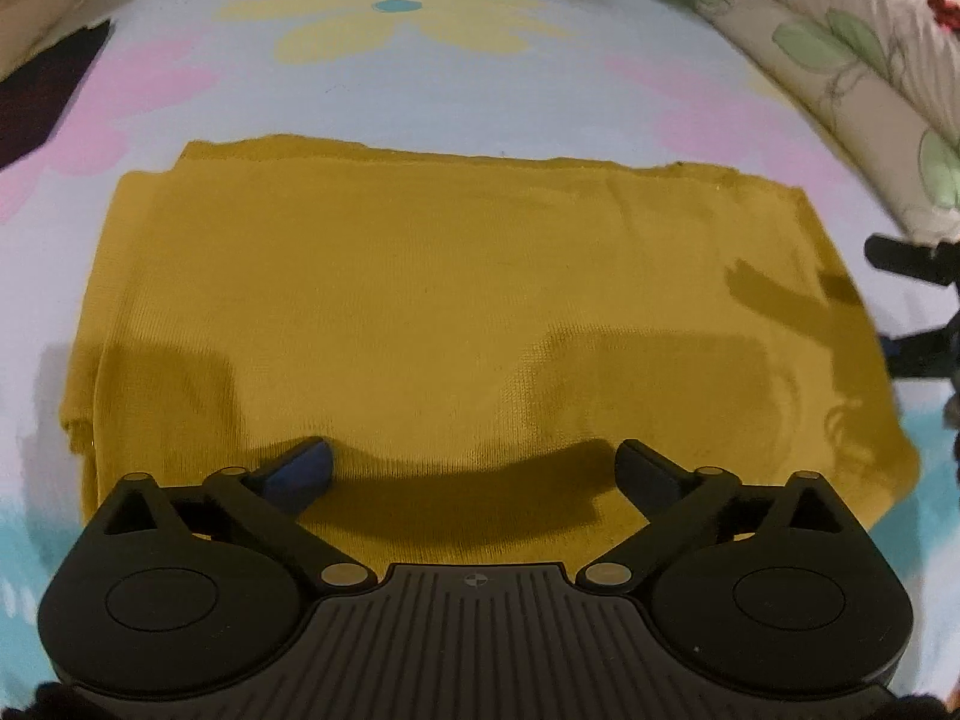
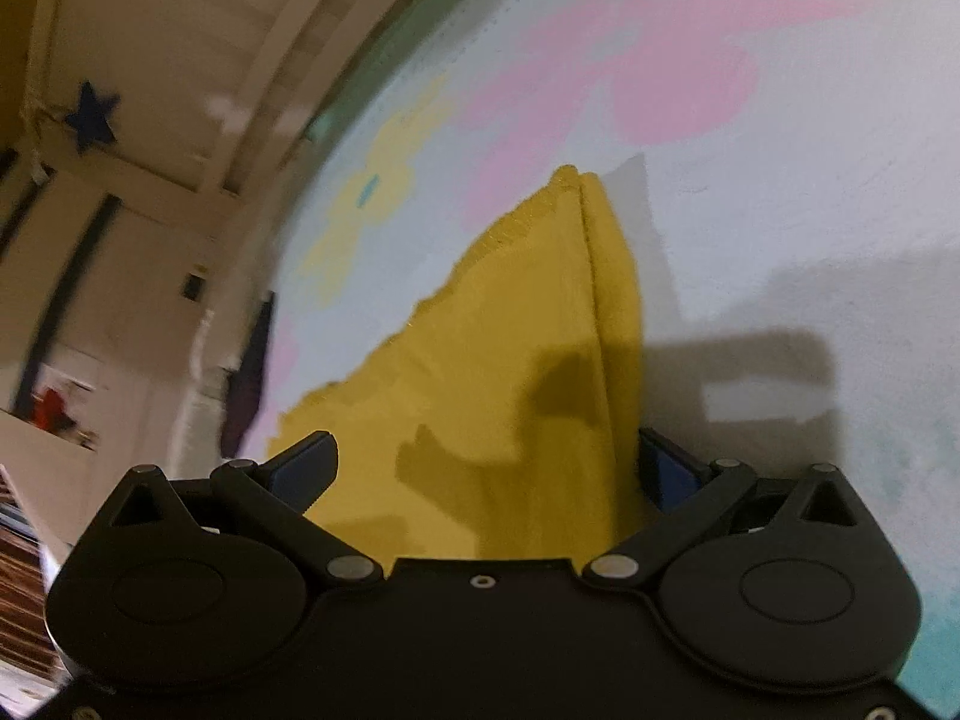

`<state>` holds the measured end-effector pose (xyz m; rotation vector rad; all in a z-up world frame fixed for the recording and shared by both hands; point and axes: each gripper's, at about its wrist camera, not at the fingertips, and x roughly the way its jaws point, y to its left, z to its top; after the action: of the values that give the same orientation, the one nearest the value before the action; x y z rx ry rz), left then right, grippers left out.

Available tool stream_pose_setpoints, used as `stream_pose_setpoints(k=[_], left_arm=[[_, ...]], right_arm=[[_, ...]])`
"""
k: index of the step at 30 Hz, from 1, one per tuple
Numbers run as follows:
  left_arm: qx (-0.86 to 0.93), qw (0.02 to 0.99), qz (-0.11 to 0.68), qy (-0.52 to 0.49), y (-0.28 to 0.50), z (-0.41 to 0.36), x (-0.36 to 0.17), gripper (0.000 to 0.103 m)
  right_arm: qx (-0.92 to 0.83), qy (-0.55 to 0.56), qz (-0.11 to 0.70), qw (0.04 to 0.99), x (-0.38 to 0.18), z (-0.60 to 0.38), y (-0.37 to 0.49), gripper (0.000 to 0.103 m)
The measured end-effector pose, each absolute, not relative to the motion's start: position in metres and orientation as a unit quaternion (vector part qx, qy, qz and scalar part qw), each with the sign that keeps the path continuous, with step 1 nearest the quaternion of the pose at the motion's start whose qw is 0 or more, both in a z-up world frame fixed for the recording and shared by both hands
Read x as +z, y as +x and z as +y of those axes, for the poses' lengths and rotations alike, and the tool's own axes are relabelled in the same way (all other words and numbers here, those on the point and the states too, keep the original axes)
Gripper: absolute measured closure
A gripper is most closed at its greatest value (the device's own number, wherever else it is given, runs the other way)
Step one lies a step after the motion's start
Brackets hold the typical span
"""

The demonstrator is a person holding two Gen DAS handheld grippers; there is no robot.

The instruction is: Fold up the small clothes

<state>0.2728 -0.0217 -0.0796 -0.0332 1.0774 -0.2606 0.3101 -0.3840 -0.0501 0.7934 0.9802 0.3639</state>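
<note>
A mustard-yellow garment (image 1: pixel 420 300) lies folded into a wide rectangle on a flowered bed sheet (image 1: pixel 480 96). My left gripper (image 1: pixel 474 474) is open just above the garment's near edge, its jaws wide apart and empty. My right gripper shows at the right edge of the left wrist view (image 1: pixel 918 300), beside the garment's right side. In the right wrist view the right gripper (image 2: pixel 486 468) is open, with the garment's right edge (image 2: pixel 510 360) lying between its jaws. Its folded layers show as a ridge.
The sheet (image 2: pixel 750 210) is pale blue with pink and yellow flowers. A leaf-print pillow or quilt (image 1: pixel 852 60) lies at the far right. A dark cloth (image 1: pixel 42 96) lies at the far left. A wall and furniture (image 2: pixel 120 210) show past the bed edge.
</note>
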Motion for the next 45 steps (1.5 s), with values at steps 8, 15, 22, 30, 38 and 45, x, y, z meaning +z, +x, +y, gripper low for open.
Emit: stream_pose_setpoints(k=[8, 15, 22, 30, 38, 45], left_arm=[[-0.099, 0.855, 0.508, 0.016, 0.27, -0.038, -0.084, 0.001], [-0.085, 0.852, 0.516, 0.011, 0.273, -0.037, -0.08, 0.001], [-0.085, 0.875, 0.476, -0.018, 0.288, -0.04, -0.052, 0.012], [-0.061, 0.874, 0.482, -0.001, 0.313, -0.072, -0.065, 0.012], [-0.057, 0.876, 0.478, -0.041, 0.318, -0.057, -0.063, 0.012], [-0.034, 0.89, 0.449, -0.067, 0.315, 0.002, -0.031, 0.012]], right_arm=[[0.194, 0.334, 0.456, 0.802, -0.047, -0.37, 0.311, 0.0], [0.196, 0.32, 0.484, 0.791, -0.05, -0.36, 0.316, 0.045], [0.177, 0.285, 0.51, 0.792, -0.045, -0.356, 0.317, 0.077], [0.149, 0.262, 0.508, 0.807, -0.031, -0.348, 0.312, 0.077], [0.142, 0.27, 0.504, 0.808, -0.023, -0.345, 0.313, 0.079], [0.181, 0.281, 0.479, 0.812, 0.006, -0.31, 0.317, 0.08]])
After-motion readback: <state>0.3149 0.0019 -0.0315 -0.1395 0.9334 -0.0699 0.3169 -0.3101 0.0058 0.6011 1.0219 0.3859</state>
